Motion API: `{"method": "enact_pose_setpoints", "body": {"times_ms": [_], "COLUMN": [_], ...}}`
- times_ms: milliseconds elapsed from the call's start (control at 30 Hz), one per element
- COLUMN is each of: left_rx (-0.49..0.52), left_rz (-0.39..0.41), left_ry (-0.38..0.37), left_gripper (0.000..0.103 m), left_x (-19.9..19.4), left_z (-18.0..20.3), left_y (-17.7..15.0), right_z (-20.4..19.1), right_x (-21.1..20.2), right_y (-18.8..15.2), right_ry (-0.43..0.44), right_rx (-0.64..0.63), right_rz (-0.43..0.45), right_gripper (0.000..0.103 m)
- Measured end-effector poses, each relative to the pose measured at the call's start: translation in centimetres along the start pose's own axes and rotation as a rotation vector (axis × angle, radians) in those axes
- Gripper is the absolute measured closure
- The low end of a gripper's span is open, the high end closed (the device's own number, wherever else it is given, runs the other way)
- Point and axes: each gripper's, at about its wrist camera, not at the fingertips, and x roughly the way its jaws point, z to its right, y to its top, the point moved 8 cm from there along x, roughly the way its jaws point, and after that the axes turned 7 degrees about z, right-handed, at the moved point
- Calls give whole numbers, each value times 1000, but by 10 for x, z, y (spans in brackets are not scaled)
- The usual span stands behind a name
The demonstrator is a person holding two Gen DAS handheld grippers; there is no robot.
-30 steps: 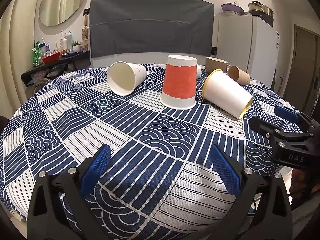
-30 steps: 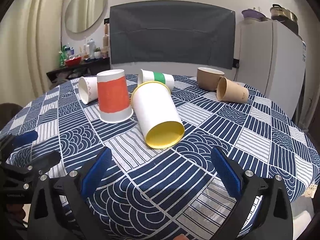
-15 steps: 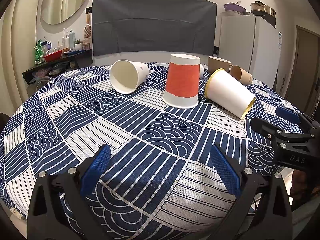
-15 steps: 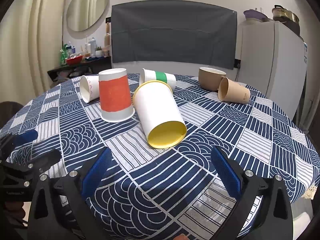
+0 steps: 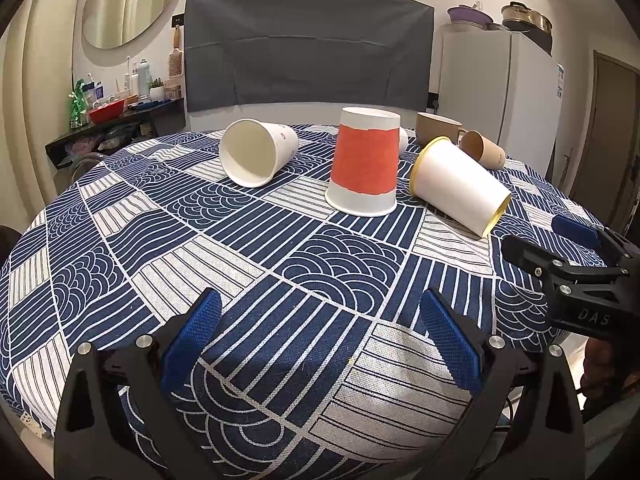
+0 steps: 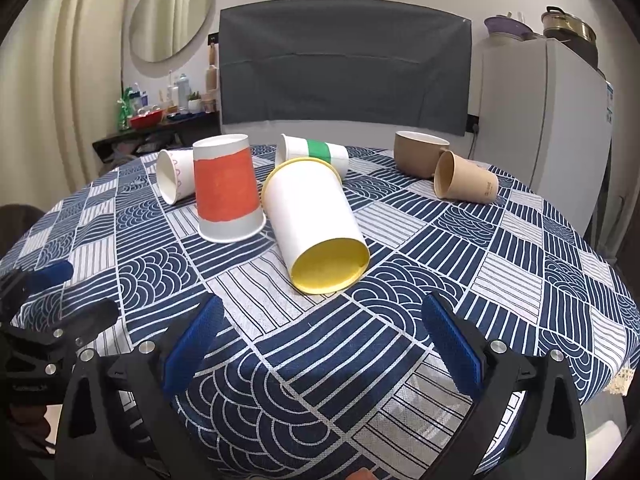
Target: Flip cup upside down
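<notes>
L gripper (image 5: pixel 320 332) spread wide, empty | R gripper (image 6: pixel 322 332) same | both crept fwd since 1 s ago, cups look bigger, none moved | orange cup (image 6: pixel 226 188) already rim-down; yellow-rimmed cup (image 6: pixel 316 224) on side mid-table, closest to R = likely next grab

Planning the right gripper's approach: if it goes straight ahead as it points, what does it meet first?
Most likely the yellow-rimmed cup lying on its side, its yellow end facing the open right gripper; depth is uncertain.
</notes>
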Motion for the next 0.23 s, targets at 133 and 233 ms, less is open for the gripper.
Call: {"method": "enact_pose_setpoints", "body": {"times_ms": [133,233], "left_rx": [-16,-13], "left_rz": [-8,-10], "left_ry": [13,13], "left_gripper": [6,6], "left_x": [1,1], "left_z": [-4,-4], "left_y": [-1,-2], "right_z": [0,0], "right_x": [0,1], "right_y": [-1,-2], "right_ry": [0,3], "right_rx": [5,4], "right_rz": [-3,-7], "right_gripper": [8,8]}}
